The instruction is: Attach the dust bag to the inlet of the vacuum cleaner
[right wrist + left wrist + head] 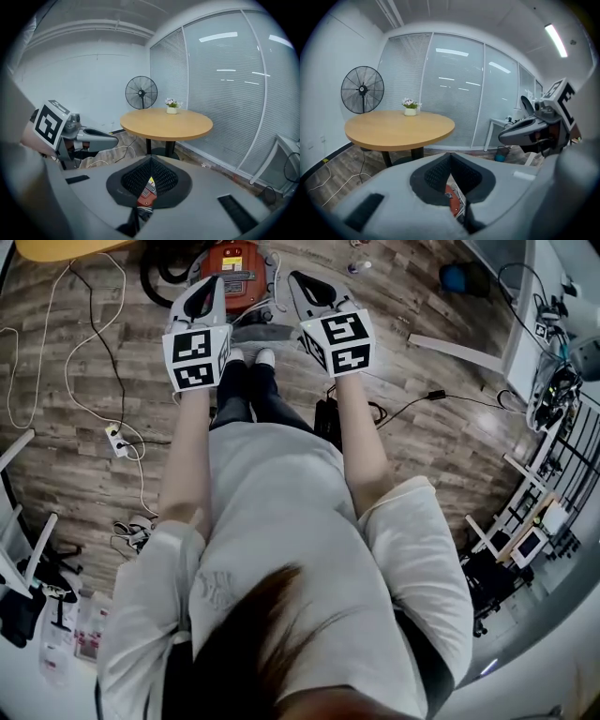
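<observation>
The orange vacuum cleaner [234, 270] stands on the wooden floor in front of the person's feet, with its black hose [153, 279] curled to its left. A flat grey piece [262, 332] lies just below it; I cannot tell whether it is the dust bag. My left gripper [208, 281] and right gripper [300, 279] are held side by side above the vacuum, both shut and empty. In the left gripper view the jaws [450, 155] meet, and orange [453, 200] shows below them. The right gripper [151, 160] is likewise shut over the vacuum [147, 193].
A round wooden table [398, 126] with a small flower pot [410, 109] stands ahead, with a floor fan [362, 89] beside it. White cables [94, 362] and a power strip [117, 442] lie on the floor at left. Shelving and equipment [553, 390] line the right side.
</observation>
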